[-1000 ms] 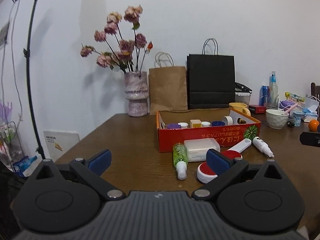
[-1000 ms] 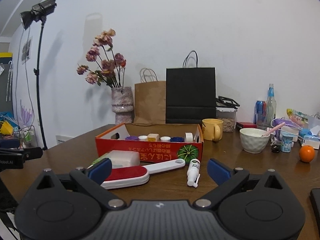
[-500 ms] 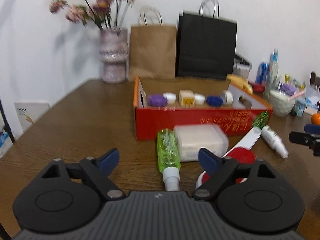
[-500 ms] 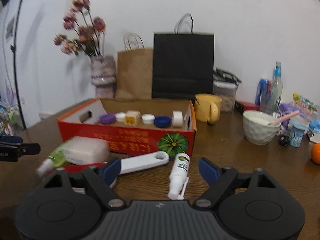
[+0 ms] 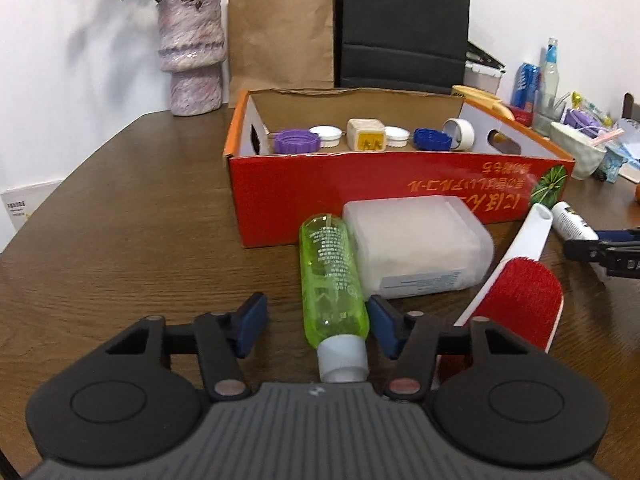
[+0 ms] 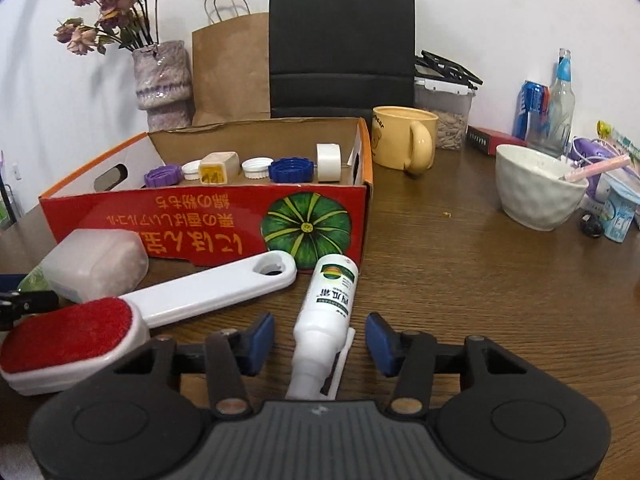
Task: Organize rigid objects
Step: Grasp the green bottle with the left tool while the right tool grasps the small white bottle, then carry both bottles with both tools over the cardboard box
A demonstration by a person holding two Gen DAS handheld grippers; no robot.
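Bench (image 5: 120,216): brown wood; carries all items listed.
Box (image 5: 400,196): one red carton, open top, behind the loose items; judged to be the destination.
Box contents: six small pieces in a row, namely two white caps, one purple cap (image 5: 297,142), one blue cap (image 5: 432,139), one beige block (image 5: 366,134), one white roll (image 5: 460,133).
Case (image 5: 416,248): one translucent white case, lying flat, touching the green bottle's right side.
Brush (image 6: 132,312): one, red pad, white handle pointing at the box.
Green bottle (image 5: 332,276): one, on its side, long axis pointing away from the camera, cap end nearest.
White bottle (image 6: 326,312): one, on its side, long axis likewise running away from the camera, nozzle end nearest.
Left gripper (image 5: 318,322): fingers released, straddling the green bottle's cap end; right pad just beside it.
Right gripper (image 6: 320,338): fingers released, straddling the white bottle's neck, gaps on both sides.
Next move (judgement): each gripper closes across its bottle's short axis.
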